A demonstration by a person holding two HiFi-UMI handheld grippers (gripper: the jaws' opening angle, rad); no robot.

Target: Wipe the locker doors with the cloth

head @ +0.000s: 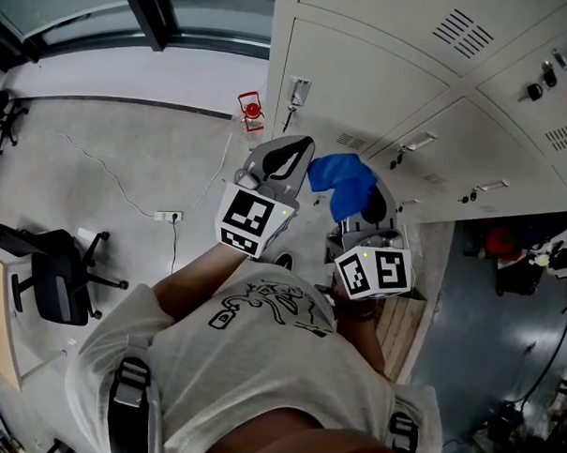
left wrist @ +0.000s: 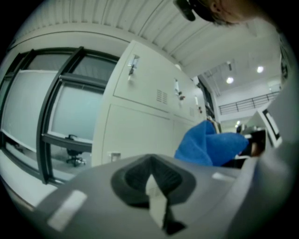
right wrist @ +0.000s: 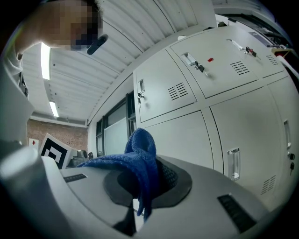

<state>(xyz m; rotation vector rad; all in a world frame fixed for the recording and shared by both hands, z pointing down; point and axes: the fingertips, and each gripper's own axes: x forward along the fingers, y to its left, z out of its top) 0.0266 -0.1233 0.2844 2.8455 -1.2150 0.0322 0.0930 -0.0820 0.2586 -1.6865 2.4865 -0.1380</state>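
Right gripper (right wrist: 140, 198) clamped on blue cloth (head: 342, 183), lockers (head: 383, 94) near ahead, left gripper (left wrist: 156, 198) just beside, jaws together, empty, red lantern (head: 252, 110) beyond it, chair (head: 61, 279) far to its left.

Left hand-held gripper (head: 288, 158) — we carry it raised before our chest on a bare left forearm (head: 192, 278), jaws pressed together, nothing between them. Right hand-held gripper (head: 358, 203) — just beside the left, slightly lower in the head view, jaws clamped on a blue cloth (right wrist: 140, 158).
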